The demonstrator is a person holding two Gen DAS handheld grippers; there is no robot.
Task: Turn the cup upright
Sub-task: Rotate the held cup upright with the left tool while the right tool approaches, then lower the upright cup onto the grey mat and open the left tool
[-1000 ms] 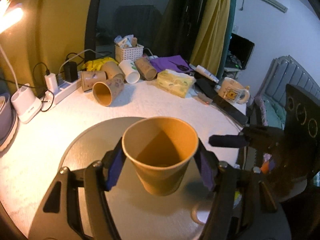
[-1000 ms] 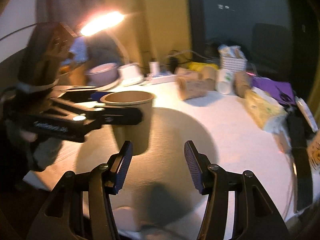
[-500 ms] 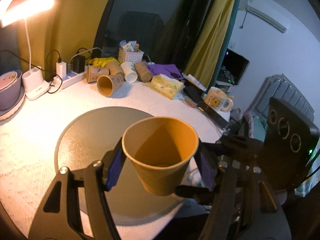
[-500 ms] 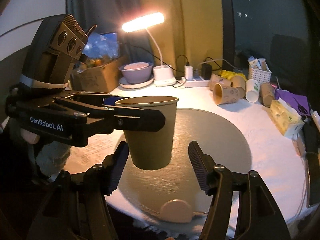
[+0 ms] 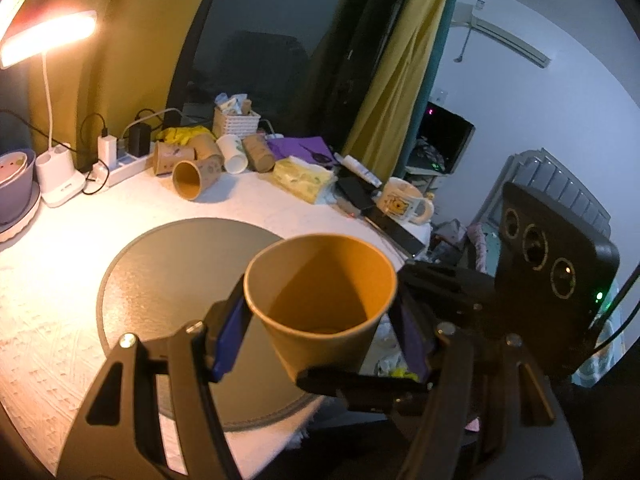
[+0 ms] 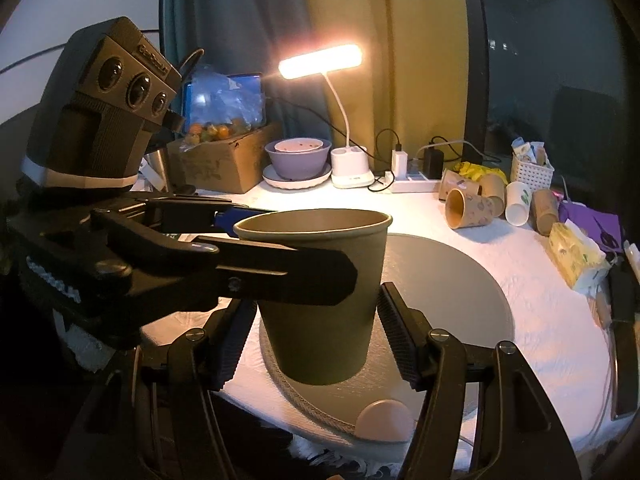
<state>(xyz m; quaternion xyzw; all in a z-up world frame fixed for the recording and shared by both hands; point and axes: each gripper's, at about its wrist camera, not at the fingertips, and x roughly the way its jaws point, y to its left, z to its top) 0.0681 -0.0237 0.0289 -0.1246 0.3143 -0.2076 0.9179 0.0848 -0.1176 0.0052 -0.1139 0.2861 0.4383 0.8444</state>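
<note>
Cup [image 6: 320, 300] upright, mouth up, raised above round mat [image 6: 448, 292] near mat's 6 o'clock edge. Left gripper [image 5: 320, 328] pinches cup near rim from 9 o'clock in right wrist view. Right gripper [image 6: 316, 344] straddles cup's lower half, fingers at 3 and 9 o'clock, contact unclear. Spare cups [image 6: 472, 208] lie past mat at 1 o'clock. Lamp [image 6: 348, 160] at 12 o'clock, bowl [image 6: 298, 158] beside it at 9 o'clock. Tissue pack [image 6: 576, 256] at mat's 3 o'clock.

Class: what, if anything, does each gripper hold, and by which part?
The left gripper holds the upright paper cup by its upper wall, just under the rim. The right gripper straddles its lower wall, jaws open, holding nothing.
</note>
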